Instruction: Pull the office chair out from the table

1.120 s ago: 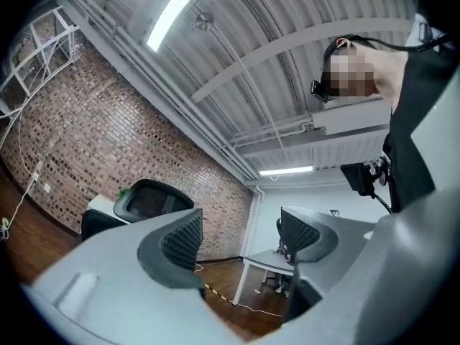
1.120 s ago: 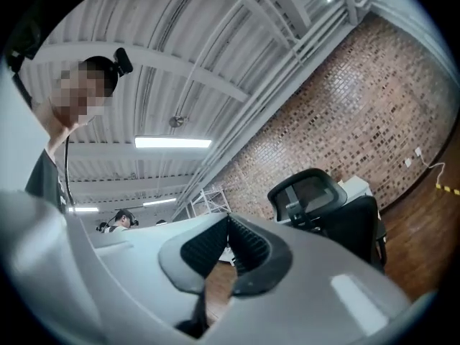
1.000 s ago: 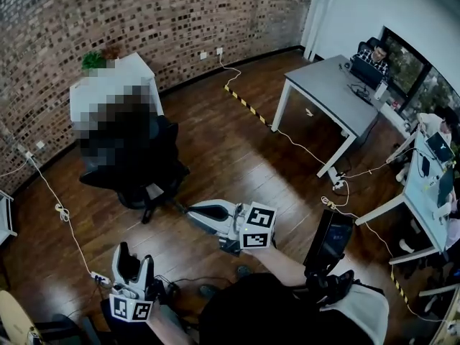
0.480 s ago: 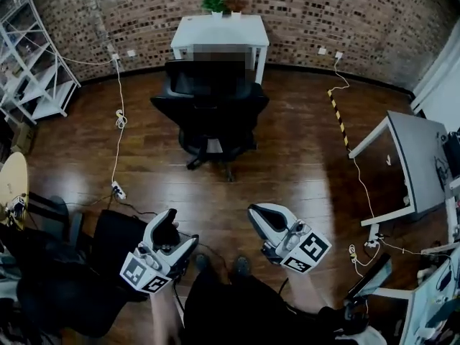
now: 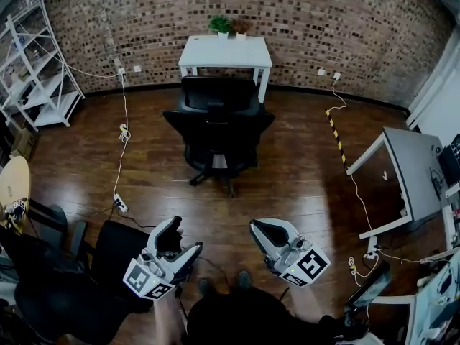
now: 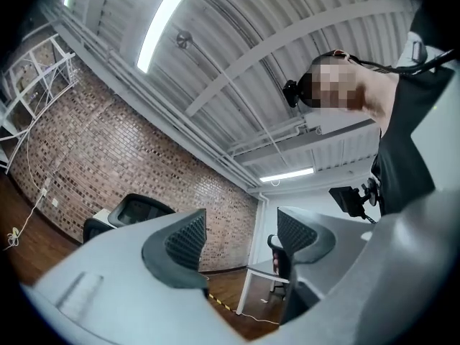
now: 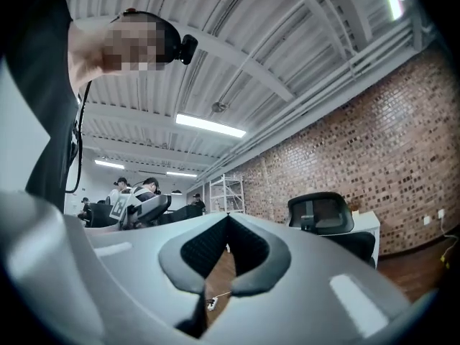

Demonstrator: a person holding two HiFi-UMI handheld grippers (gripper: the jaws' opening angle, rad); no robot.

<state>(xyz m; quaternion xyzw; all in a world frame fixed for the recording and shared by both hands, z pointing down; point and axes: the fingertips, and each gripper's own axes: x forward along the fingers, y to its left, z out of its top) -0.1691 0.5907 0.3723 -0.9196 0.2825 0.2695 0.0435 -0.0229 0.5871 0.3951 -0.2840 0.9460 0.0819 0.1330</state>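
The black office chair (image 5: pixel 219 131) stands in front of the white table (image 5: pixel 225 51) at the brick wall, its back towards me. Both grippers hover low in the head view, well short of the chair and touching nothing. My left gripper (image 5: pixel 183 237) points up towards the chair; its jaws are apart and closing, with nothing between them (image 6: pixel 241 236). In the left gripper view the chair (image 6: pixel 136 210) shows left of the jaws. My right gripper (image 5: pixel 256 228) is shut and empty (image 7: pixel 228 246). The right gripper view has the chair (image 7: pixel 321 213) and table (image 7: pixel 368 225) at right.
A potted plant (image 5: pixel 219 24) sits on the table. A white shelf rack (image 5: pixel 39 70) stands at left, a cable with a power strip (image 5: pixel 120 205) crosses the wood floor, a grey desk (image 5: pixel 417 171) and striped floor tape (image 5: pixel 336 128) are at right. Dark chairs (image 5: pixel 72 279) crowd the lower left.
The head view has swung round, so the chair and table now sit centred ahead. Both grippers have come up side by side, and the left jaws have narrowed.
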